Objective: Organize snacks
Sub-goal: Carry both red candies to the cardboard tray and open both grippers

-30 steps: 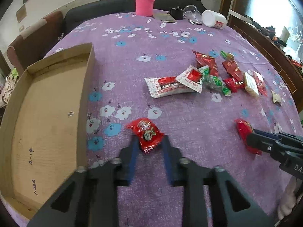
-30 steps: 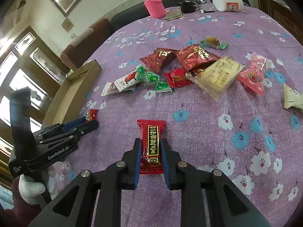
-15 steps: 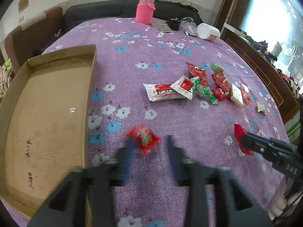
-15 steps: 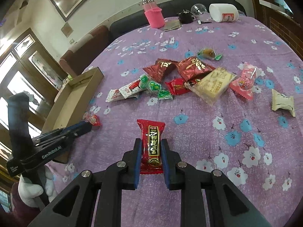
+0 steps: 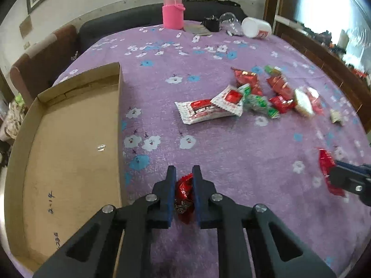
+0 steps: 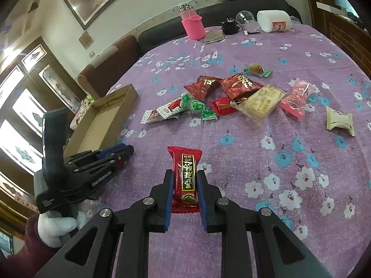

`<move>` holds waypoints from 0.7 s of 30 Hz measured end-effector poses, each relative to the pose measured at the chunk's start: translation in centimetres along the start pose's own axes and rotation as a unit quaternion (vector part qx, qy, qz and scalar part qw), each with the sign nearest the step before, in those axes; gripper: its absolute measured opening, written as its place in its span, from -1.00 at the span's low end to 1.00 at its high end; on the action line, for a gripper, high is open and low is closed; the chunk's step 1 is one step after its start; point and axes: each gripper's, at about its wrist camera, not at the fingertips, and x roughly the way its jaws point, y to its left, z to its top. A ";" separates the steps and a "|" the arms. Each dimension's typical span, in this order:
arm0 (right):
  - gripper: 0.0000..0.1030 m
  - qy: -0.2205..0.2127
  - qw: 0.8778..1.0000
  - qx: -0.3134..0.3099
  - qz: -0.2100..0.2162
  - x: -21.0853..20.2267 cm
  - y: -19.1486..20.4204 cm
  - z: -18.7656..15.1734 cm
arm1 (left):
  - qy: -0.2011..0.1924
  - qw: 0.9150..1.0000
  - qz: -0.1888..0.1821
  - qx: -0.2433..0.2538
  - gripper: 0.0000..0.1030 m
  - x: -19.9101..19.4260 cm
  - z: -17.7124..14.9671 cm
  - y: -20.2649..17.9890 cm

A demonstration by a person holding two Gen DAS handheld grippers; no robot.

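In the left wrist view my left gripper (image 5: pixel 183 169) has its jaws closing on a small red wrapped candy (image 5: pixel 184 194), and both pads press its crumpled wrapper. It hangs just right of the open cardboard box (image 5: pixel 69 173), over the purple flowered cloth. My right gripper (image 6: pixel 184 172) is shut on a long red snack bar (image 6: pixel 185 162) that sticks out forward between its fingers. That bar (image 5: pixel 325 164) and the right gripper (image 5: pixel 340 171) show at the left view's right edge. The left gripper (image 6: pixel 125 150), in a white-gloved hand, sits beside the box (image 6: pixel 104 120).
A pile of several wrapped snacks (image 6: pixel 231 97) lies mid-table, with a cream packet (image 6: pixel 339 121) apart at the right. A pink bottle (image 5: pixel 172 11), a white jar (image 5: pixel 256 27) and small clutter stand at the far edge. A sofa lies beyond.
The left jaws spread around the red candy, then closed, and the candy now sits deeper between the fingers. The right gripper rose a little with the red bar.
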 end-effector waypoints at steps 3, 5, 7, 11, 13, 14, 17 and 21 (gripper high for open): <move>-0.60 -0.001 1.000 0.000 -0.001 -0.1 0.0 0.1 | -0.017 0.999 -0.020 -0.022 -0.75 -1.4 0.0 0.7; -0.60 -0.002 1.000 -0.001 -0.002 -0.1 0.2 0.3 | -0.031 0.998 -0.038 -0.038 -0.75 -2.5 0.0 1.5; -0.60 -0.003 1.000 -0.003 0.001 -0.1 0.7 0.7 | -0.044 0.995 -0.059 -0.063 -0.75 -3.8 0.2 3.0; -0.59 0.001 1.000 -0.020 0.018 0.3 3.2 1.9 | -0.067 0.982 -0.112 -0.136 -0.75 -6.4 0.2 7.8; -0.59 0.005 0.999 -0.039 0.030 0.7 5.4 2.6 | -0.078 0.976 -0.115 -0.166 -0.75 -7.5 -0.1 10.6; -0.59 0.008 0.998 -0.048 0.041 1.1 6.8 2.9 | -0.082 0.974 -0.112 -0.179 -0.75 -8.0 -0.4 12.1; -0.59 0.028 0.993 -0.068 0.089 2.8 11.0 3.5 | -0.086 0.972 -0.075 -0.207 -0.75 -8.4 -1.6 15.9; -0.58 0.079 0.983 -0.077 0.146 7.7 16.6 3.5 | -0.059 0.968 -0.016 -0.244 -0.75 -7.1 -4.1 20.0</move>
